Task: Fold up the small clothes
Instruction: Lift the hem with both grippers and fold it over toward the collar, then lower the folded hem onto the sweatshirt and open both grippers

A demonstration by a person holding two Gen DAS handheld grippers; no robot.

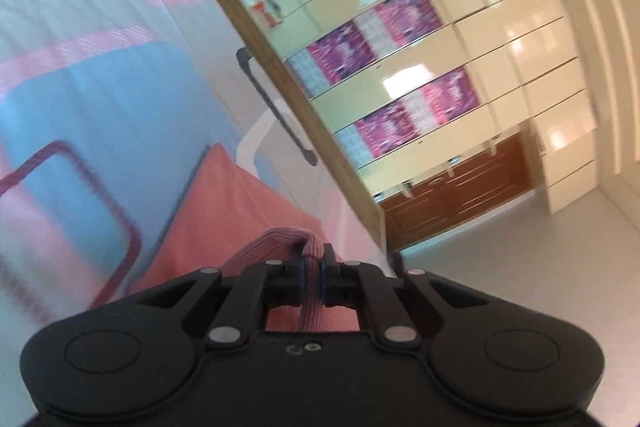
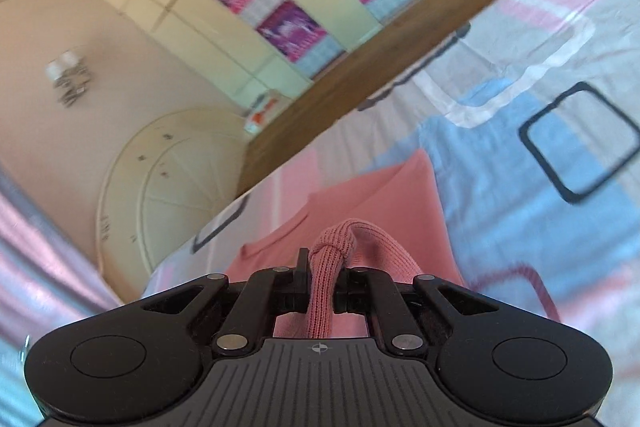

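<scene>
Pink garment [image 1: 240,203] spread over a bedsheet [image 1: 80,107] patterned in blue, pink and white blocks with dark outlined squares. Ribbed pink hem [image 1: 280,239] of that garment bunched up and pinched in the left gripper [image 1: 314,267], jaws closed tight on the knit, a strip of it running back between the fingers toward the camera. Same story on the other side: right gripper [image 2: 324,275] clamped on a thick roll of ribbed pink cuff [image 2: 332,235], jaws nearly together with the fabric filling the gap. Smooth body of the garment stretching forward from both grippers, lying on the sheet, one corner pointing away in each view. Blurred throughout, both views tilted hard.

Beyond the bed, wooden footboard [image 1: 320,147] running diagonally along the edge of the mattress, with a dark strap or handle [image 1: 276,111] lying on the sheet just beside it. Behind that, cream wardrobe [image 1: 460,27] with glossy panels, several of them printed in purple and pink. Brown wooden drawers [image 1: 456,195] at the wardrobe's lower part in the left view. Pale floor [image 1: 520,247] to the right of the bed there. Small orange and white container [image 1: 260,7] at the end of the footboard, too blurred to read. Cream rounded panel [image 2: 168,179] past the bed's edge in the right view, against a plain beige wall [image 2: 60,27].
</scene>
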